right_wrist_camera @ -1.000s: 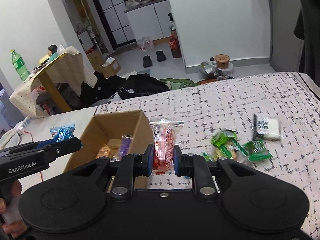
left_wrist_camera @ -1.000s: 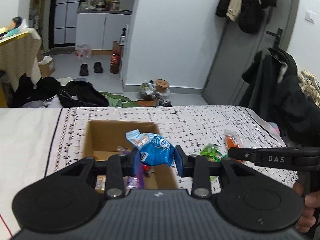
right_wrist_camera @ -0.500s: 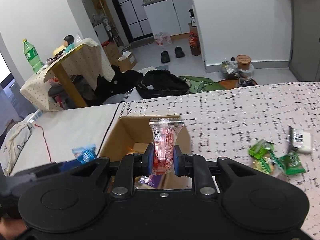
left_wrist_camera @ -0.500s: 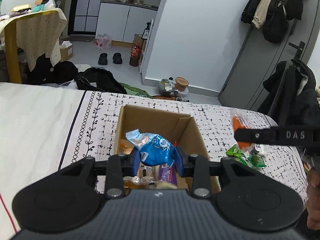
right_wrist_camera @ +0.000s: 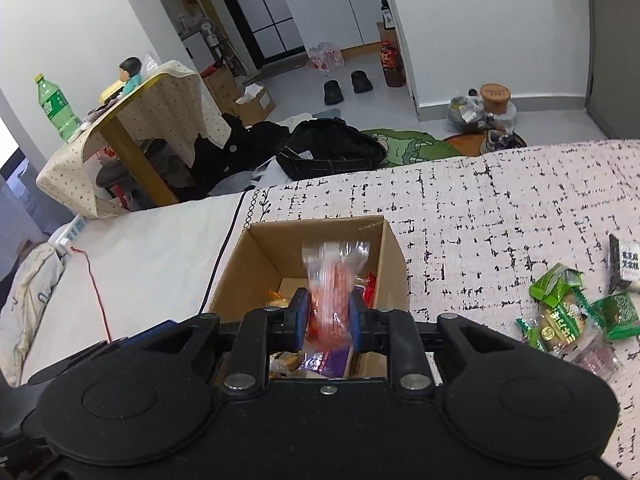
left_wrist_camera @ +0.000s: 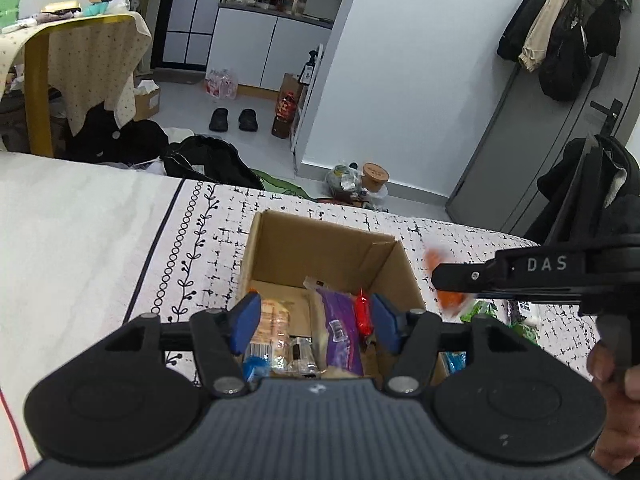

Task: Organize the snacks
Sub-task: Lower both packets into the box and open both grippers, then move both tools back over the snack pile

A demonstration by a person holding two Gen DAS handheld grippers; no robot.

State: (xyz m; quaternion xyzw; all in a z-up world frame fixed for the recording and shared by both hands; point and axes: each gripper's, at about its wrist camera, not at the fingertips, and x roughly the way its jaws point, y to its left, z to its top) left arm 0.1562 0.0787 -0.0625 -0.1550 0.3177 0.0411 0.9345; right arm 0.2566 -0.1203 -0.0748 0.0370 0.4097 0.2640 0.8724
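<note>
An open cardboard box (left_wrist_camera: 280,248) stands on the patterned bedspread with several snack packets inside, among them a purple one (left_wrist_camera: 340,328). My left gripper (left_wrist_camera: 314,316) hangs over the box; its jaws are opening with nothing between them. The blue packet (left_wrist_camera: 254,364) lies in the box below its left finger. In the right wrist view my right gripper (right_wrist_camera: 328,320) holds a red snack packet (right_wrist_camera: 332,280) upright over the box (right_wrist_camera: 256,256). Its jaws are starting to open, but the pads still touch the packet.
Green snack packets (right_wrist_camera: 560,312) and a black-and-white packet (right_wrist_camera: 628,264) lie on the bedspread right of the box. A red cable (right_wrist_camera: 96,280) runs over the white sheet on the left. A hand (left_wrist_camera: 616,364) holds the right gripper's handle.
My left gripper opened and the blue packet dropped into the box. My right gripper carried the red packet from beside the box to above its opening.
</note>
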